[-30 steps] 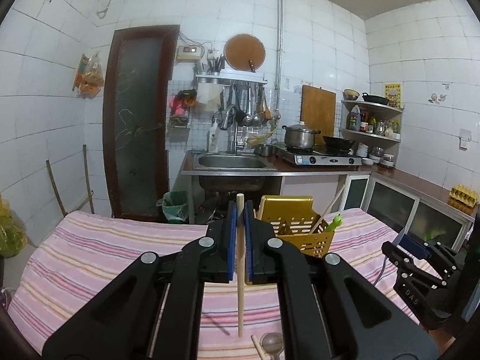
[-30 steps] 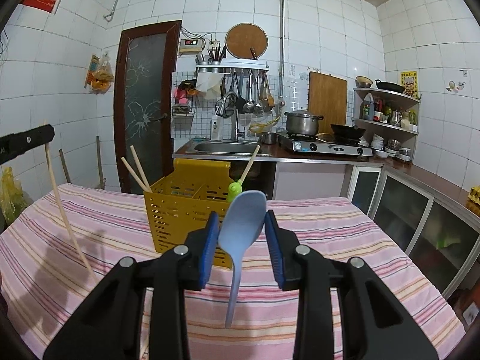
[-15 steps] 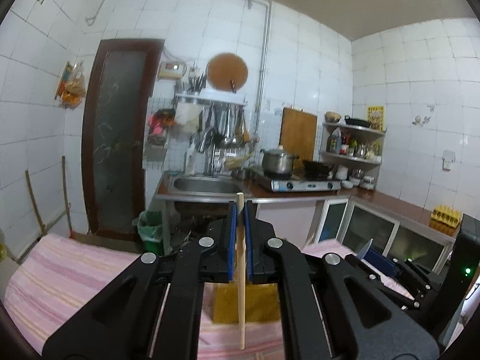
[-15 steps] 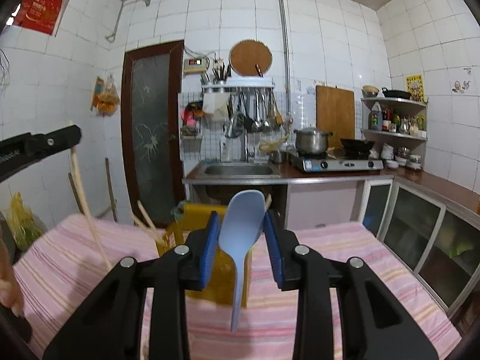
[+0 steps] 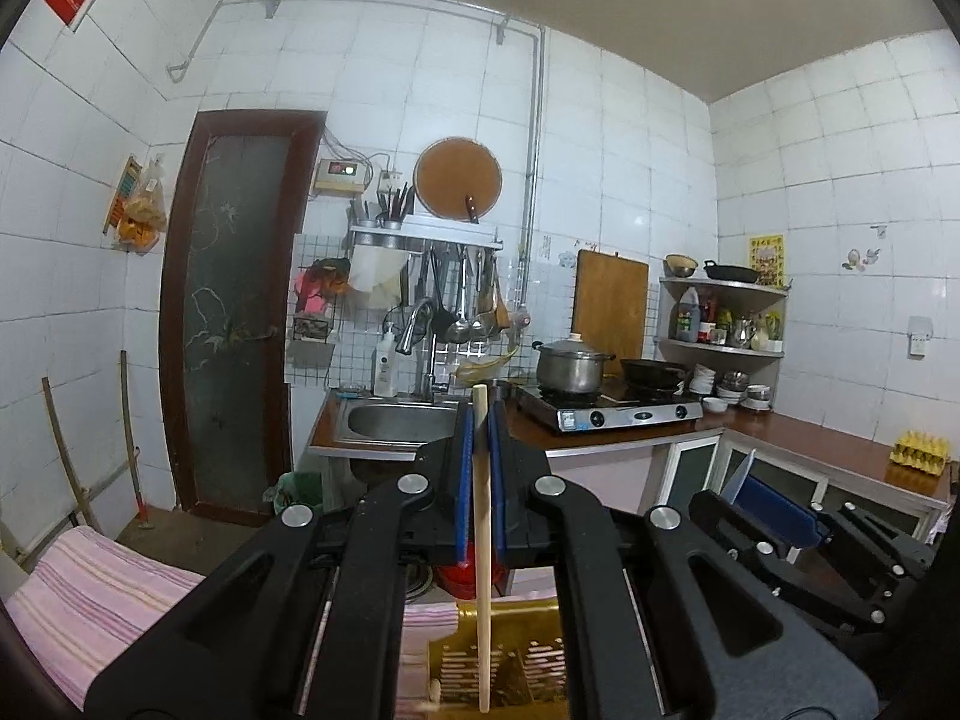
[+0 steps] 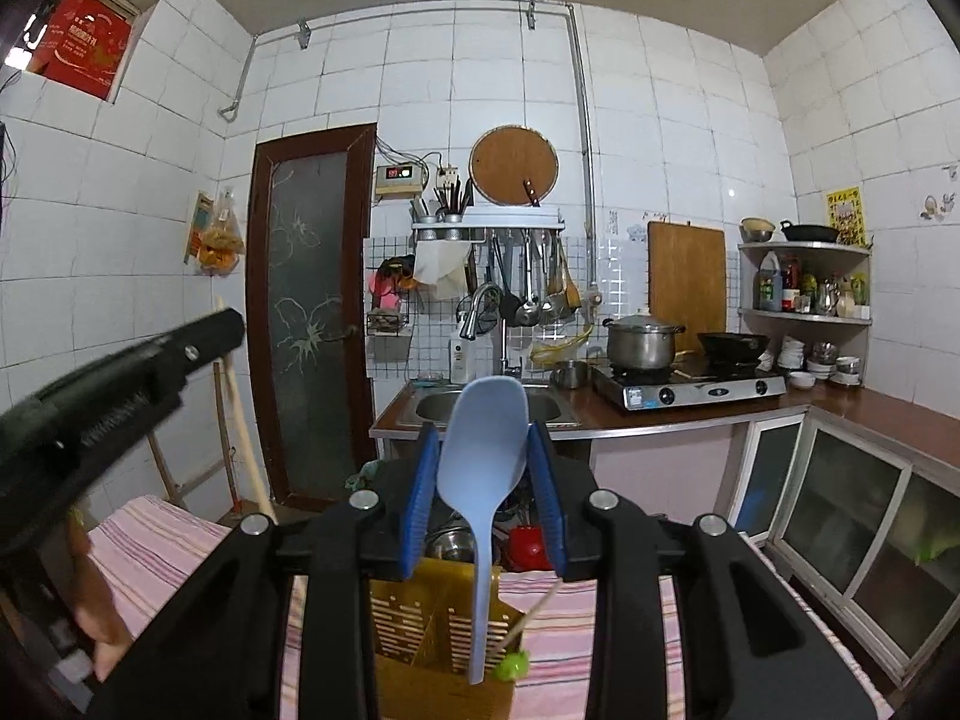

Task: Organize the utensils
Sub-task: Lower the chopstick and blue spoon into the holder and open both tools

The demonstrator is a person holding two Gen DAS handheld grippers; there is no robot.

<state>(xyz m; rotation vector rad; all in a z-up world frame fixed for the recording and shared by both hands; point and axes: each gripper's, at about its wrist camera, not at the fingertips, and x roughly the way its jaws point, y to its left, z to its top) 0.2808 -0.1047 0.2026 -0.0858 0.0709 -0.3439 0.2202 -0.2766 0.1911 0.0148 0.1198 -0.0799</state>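
Left wrist view: left gripper [image 5: 479, 420] clamps upright chopstick [image 5: 482, 600], yellow basket [image 5: 504, 654] mostly hidden below; right gripper [image 6: 483, 450] holds blue spoon [image 6: 480, 462], handle tip overlapping basket.

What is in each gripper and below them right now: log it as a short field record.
left gripper: shut on wooden chopstick, held upright
right gripper: shut on blue spoon, bowl up, handle hanging down
target: yellow utensil basket, below both utensils
basket contents: chopsticks, green-tipped utensil
surface: striped tablecloth
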